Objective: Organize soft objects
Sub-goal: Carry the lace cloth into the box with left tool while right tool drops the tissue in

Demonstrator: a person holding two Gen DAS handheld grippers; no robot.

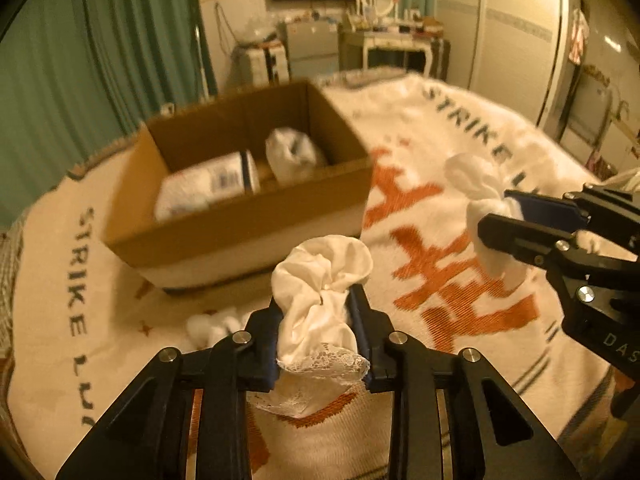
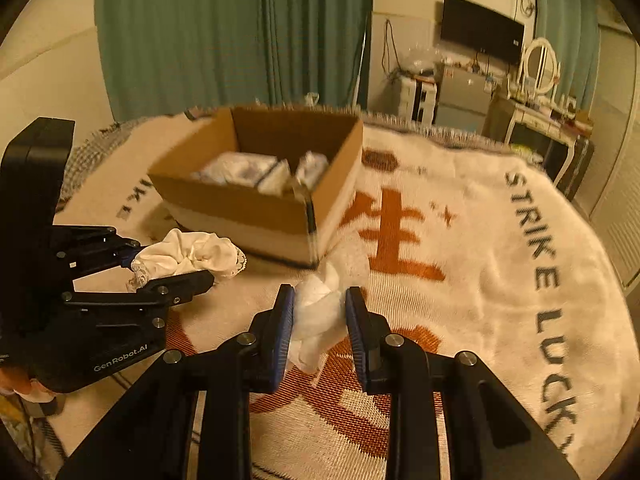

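My left gripper [image 1: 318,304] is shut on a white lace-edged cloth [image 1: 320,292], held above the blanket just in front of the open cardboard box [image 1: 240,216]. It also shows in the right wrist view [image 2: 172,268] with the cloth [image 2: 188,258]. My right gripper [image 2: 320,308] is shut on a white crumpled soft bundle [image 2: 320,316], to the right of the box [image 2: 260,216]; it shows in the left wrist view [image 1: 494,210] with the bundle [image 1: 476,184]. The box holds a white wrapped pack [image 1: 208,188] and a white bundle [image 1: 294,154].
A white blanket [image 2: 480,264] with orange characters and dark lettering covers the bed. A small white fluffy piece [image 1: 214,326] lies on it near the box's front. Green curtains [image 2: 224,32], a dresser [image 2: 536,128] and a wardrobe [image 1: 520,40] stand beyond the bed.
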